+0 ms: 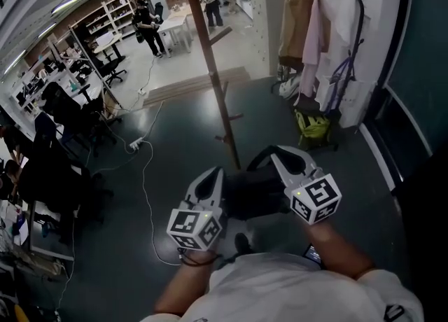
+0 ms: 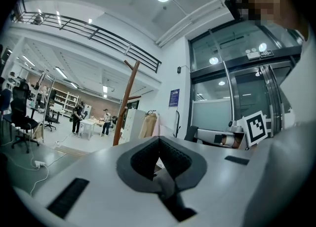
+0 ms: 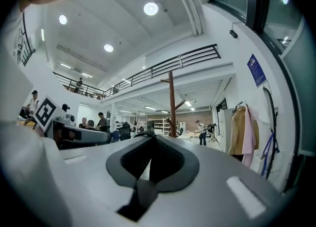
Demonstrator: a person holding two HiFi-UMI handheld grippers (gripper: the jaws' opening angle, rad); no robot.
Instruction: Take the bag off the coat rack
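Though dark against the dark floor (image 1: 180, 126) and hard to outline exactly, appears as a black bag (image 1: 253, 193) low in front of the person (image 1: 280, 287), between the two grippers and just before the foot of the coat rack (image 1: 210, 54). Carries at its top a curved strap (image 1: 256, 157), ending at the tip of the right gripper (image 1: 278, 150). Seen along that gripper's own jaws: pressed together, with a thin dark arc lying across the tip, most probably this strap, so judged as clenched on the strap and not empty. Beside the bag's other flank, the left gripper (image 1: 217, 172): jaws also closed tip to tip, nothing between them, not touching the bag as far as can be seen. Cannot tell with certainty if hooked on one of the lower pegs (image 1: 234, 116) or already free; looks free, a little apart from the rack. Seems therefore to be the lifting-off step, nearly finished. Calls next for a firm right grip, for drawing the strap away from the rack and clear of the short pegs, and perhaps for bringing the left gripper under the bag as support. Worth minding also the swing of the bag against the rack. Farther out to the right, hung coats (image 1: 299, 19) with a green bag (image 1: 312, 126) on the floor below, well apart from the task's bag.
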